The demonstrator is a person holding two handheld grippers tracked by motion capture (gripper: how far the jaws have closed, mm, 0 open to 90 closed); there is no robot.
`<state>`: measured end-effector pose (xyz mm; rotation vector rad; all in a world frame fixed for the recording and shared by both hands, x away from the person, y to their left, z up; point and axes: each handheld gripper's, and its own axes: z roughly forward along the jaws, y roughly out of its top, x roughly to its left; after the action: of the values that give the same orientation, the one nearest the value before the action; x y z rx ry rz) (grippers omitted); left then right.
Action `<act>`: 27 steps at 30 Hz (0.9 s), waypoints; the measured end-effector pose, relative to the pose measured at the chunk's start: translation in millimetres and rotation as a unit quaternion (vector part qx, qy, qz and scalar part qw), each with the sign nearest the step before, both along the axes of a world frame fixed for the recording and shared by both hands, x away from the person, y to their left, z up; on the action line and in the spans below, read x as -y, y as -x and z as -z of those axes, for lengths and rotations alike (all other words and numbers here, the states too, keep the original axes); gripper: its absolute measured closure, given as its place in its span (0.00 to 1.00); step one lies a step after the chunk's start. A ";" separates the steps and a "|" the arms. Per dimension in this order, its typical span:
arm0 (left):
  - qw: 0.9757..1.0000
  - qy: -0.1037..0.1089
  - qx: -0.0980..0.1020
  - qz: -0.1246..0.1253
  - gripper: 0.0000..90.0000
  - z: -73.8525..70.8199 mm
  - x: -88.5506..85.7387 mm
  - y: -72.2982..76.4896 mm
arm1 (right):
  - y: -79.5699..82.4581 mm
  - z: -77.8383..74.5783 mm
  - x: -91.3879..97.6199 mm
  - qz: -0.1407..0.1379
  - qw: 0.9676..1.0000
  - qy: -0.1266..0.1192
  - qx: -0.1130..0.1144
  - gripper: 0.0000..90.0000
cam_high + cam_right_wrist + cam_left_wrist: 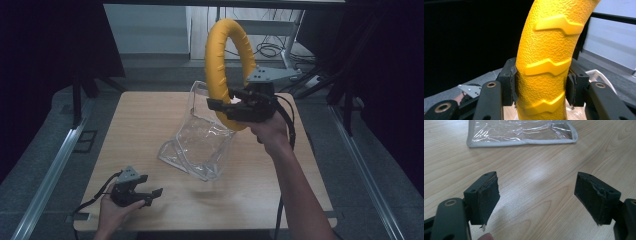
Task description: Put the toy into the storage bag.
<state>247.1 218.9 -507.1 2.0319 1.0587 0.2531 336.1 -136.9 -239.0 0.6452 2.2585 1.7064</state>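
L gripper (150,194) near edge, 7 o'clock, jaws wide, empty. Clear bag (200,142) mid-table, mouth up toward 12. R gripper (231,104) clamps yellow ring (220,60) upright just above the mouth; ring probably drops straight down.

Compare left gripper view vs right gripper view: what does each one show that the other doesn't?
Left gripper view: its own jaws spread wide over bare wooden table, nothing between them, and the grey-trimmed bottom edge of the clear plastic bag lying ahead. Right gripper view: its jaws clamped on both sides of the yellow ring, held upright, with the left gripper far below. Shared: a bit of table and bag.
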 end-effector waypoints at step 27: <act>1.000 -0.001 0.000 0.002 0.22 1.0 0.9 -0.6 | 2.8 19.5 -52.5 -0.062 0.998 -0.012 -0.011 0.57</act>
<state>247.7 218.0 -508.1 2.0347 1.0553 0.2530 333.3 -84.3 -258.5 0.5437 2.3409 1.7945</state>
